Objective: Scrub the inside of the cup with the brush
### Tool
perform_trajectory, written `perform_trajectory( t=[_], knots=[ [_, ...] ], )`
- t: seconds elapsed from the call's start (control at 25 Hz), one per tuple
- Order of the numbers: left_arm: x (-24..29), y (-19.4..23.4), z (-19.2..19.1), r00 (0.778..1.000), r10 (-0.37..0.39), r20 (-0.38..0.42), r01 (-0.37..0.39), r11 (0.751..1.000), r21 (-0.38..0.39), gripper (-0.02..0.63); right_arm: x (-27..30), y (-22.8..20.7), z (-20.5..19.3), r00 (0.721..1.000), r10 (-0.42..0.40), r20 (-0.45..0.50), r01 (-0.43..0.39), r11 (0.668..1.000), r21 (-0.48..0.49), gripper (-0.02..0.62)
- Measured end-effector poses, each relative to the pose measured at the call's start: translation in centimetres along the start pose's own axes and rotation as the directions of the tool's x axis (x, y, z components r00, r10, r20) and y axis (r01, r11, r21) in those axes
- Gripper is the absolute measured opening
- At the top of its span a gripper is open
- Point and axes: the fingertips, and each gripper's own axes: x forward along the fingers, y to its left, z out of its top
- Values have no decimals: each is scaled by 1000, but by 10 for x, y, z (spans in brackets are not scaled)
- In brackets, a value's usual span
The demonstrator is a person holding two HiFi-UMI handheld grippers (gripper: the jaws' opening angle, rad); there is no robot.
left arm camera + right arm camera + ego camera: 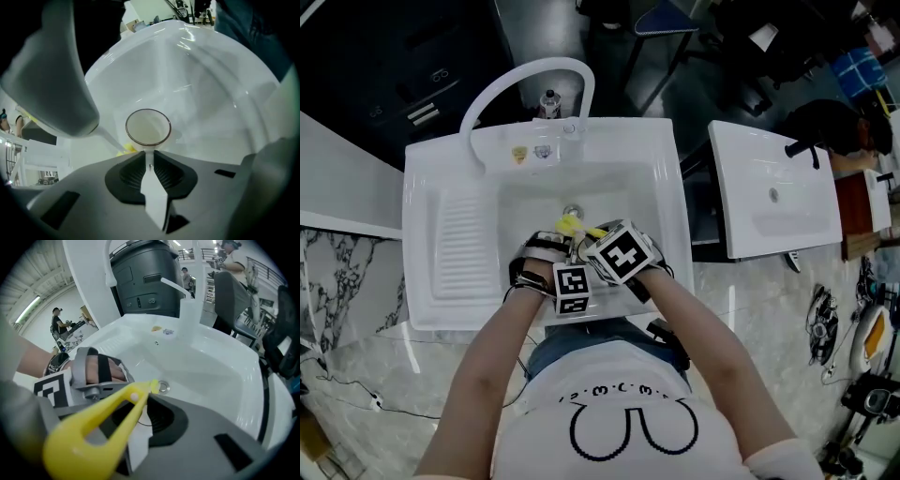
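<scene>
Sink (431, 187), white; left gripper (149, 157) over its basin, jaws nearly closed, pinching the cup (147, 127) by a thin white part, mouth empty; right gripper (140, 411) also over the basin, clamped on yellow brush (112, 418); step likely approach: next, brush head must enter the mouth squarely.

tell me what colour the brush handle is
Yellow. The brush handle shows best in the right gripper view, close to the camera.
</scene>
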Motion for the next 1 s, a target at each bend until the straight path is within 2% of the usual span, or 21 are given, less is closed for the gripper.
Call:
perform_trajectory(
  t=[0.2, 0.36, 0.44, 0.52, 0.64, 0.72, 0.8, 0.88, 1.0],
  knots=[
    [-2, -5, 2, 1000, 23, -11, -22, 998, 61, 64, 13, -16, -2, 999, 18, -33, -15, 997, 71, 38],
    [-1, -11, 0, 1000, 12, -16, -12, 999, 46, 64, 12, -28, -7, 998, 56, -14, -52, 979, 195, 38],
    [-1, -15, -3, 1000, -10, -15, 11, 1000, 5, 64, 11, -35, -12, 997, 79, 4, -77, 958, 277, 38],
    [0, -19, -8, 999, -45, -14, 45, 997, -58, 64, 10, -42, -17, 994, 105, 33, -110, 922, 371, 38],
    [3, -25, -13, 994, -108, -1, 106, 979, -173, 64, 6, -50, -28, 989, 131, 74, -150, 863, 482, 38],
    [5, -28, -18, 988, -154, 13, 152, 952, -267, 66, 2, -54, -34, 985, 138, 102, -171, 828, 535, 38],
    [7, -31, -23, 979, -198, 40, 198, 905, -376, 66, -2, -57, -39, 982, 138, 130, -188, 792, 581, 38],
    [8, -32, -26, 969, -234, 80, 242, 836, -493, 66, -6, -59, -44, 979, 132, 154, -200, 756, 623, 38],
    [9, -28, -30, 956, -258, 138, 285, 716, -637, 66, -13, -61, -50, 979, 105, 177, -198, 718, 667, 38]
  ],
)
